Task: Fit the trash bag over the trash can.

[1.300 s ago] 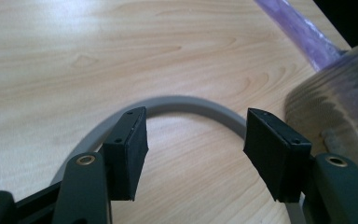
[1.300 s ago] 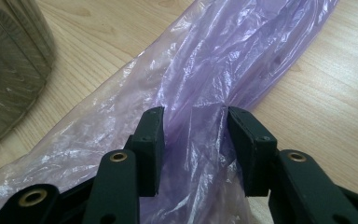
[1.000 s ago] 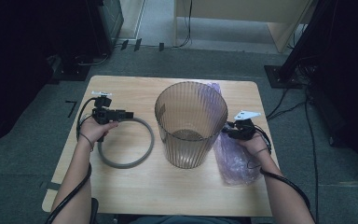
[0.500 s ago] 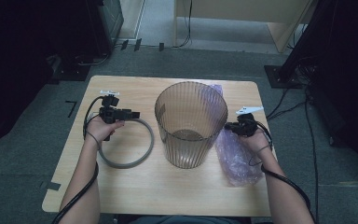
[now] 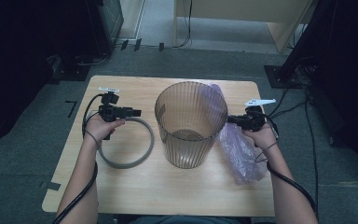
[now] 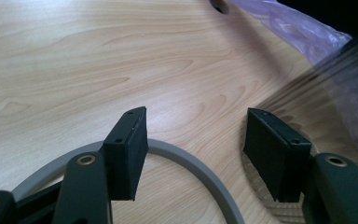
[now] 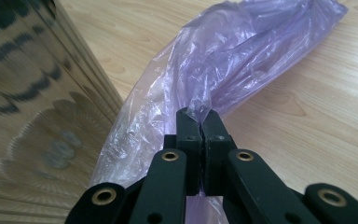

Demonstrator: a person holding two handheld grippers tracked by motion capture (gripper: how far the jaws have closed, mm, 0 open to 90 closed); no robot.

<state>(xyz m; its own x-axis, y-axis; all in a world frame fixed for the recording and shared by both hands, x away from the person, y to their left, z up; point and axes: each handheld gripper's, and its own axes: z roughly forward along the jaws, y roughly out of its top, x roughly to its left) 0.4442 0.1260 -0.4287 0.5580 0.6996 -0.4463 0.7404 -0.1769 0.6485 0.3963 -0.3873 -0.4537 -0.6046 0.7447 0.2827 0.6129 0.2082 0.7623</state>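
right tool [image 7: 200, 122] clamped on bag [image 7: 242, 60] | left tool [image 6: 196, 140] apart over ring [image 6: 186, 161] | bin [image 5: 191, 123] mid-bench [image 5: 121, 186]

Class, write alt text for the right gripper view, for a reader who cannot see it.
The right gripper has its two black jaws shut on a fold of the purple plastic bag, which trails away across the wooden table. The ribbed translucent bin stands close on the left.

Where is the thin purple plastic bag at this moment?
In the high view, the thin purple plastic bag lies on the table's right side, beside the ribbed translucent bin; the right gripper pinches its film.
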